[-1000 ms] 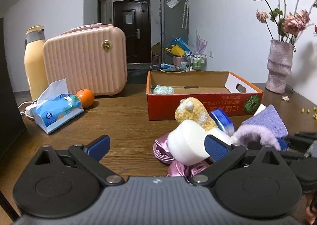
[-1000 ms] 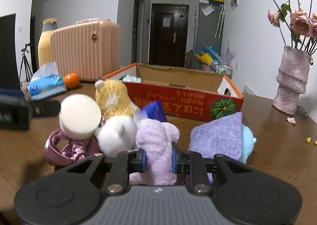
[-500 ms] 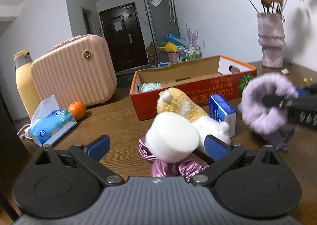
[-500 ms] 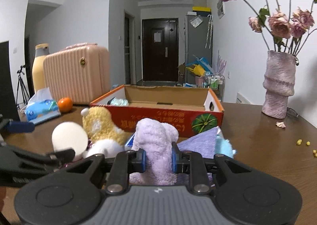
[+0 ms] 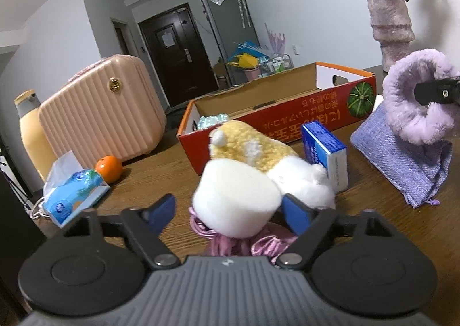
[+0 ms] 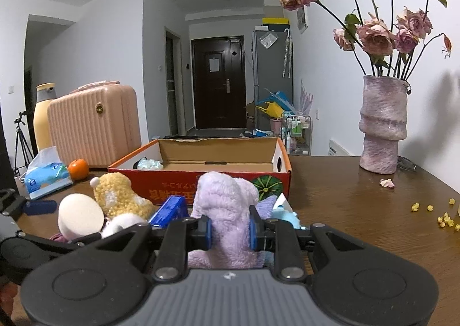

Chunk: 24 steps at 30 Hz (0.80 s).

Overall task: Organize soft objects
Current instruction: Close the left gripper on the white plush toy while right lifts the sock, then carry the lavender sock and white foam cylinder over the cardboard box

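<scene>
- Left gripper [image 5: 230, 205]: jaws closing around white sponge [image 5: 234, 199], left pad not touching.
- Right gripper [image 6: 229, 229]: jaws clamped on lilac plush [image 6: 224, 211].
- Bare table [image 6: 359, 205] at 3 o'clock; box [image 6: 201, 179] rim at 12.

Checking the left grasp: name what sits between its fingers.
A white sponge sits between the closing left fingers, clearest in the left wrist view.

A lived-in home, likely an apartment's dining area opening onto an entry hall. A dark wooden table [image 6: 359, 196] holds a textured vase [image 6: 383, 124] of dried roses, a pink hard-shell suitcase [image 6: 95, 124], a tissue pack [image 6: 46, 176] and an orange [image 6: 78, 169]. Beyond, white walls lead down a hallway to a dark front door [image 6: 218, 81], beside a grey refrigerator [image 6: 271, 73] and household clutter.
</scene>
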Available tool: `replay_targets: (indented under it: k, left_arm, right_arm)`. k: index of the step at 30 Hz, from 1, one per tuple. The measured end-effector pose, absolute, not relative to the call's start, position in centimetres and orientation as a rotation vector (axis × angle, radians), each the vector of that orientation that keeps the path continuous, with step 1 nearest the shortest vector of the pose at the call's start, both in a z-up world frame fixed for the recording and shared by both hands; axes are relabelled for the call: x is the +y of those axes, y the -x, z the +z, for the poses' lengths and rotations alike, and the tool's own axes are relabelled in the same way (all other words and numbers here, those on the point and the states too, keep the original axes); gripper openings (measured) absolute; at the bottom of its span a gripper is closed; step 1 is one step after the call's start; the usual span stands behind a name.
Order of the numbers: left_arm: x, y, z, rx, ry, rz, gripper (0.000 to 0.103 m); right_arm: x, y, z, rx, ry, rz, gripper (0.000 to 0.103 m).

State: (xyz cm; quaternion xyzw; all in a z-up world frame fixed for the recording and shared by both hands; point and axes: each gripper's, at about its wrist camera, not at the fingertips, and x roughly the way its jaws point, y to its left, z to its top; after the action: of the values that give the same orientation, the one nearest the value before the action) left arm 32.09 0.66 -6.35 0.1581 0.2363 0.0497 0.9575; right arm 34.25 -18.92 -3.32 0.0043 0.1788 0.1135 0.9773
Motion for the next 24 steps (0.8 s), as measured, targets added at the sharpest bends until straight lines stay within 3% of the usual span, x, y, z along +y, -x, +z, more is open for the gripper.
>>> replay_targets:
  k: [1,5,24]
  left_arm:
    - [0.7,-32.2,-6.4,0.483,-0.319,0.093,0.061]
    - [1.0,-32.5,-6.6,0.506,-0.301,0.059,0.054]
    - [1.5,-31.1,-4.4,0.421,-0.236,0.036,0.053]
  right_arm:
    - [-19.0,-34.3,-3.3,0.360,-0.010,0.228,0.022]
    - [-19.2,-34.4,-3.4,0.358,-0.013,0.227,0.022]
    - [-19.2,-34.2,-3.3,0.330,-0.015,0.222,0.022]
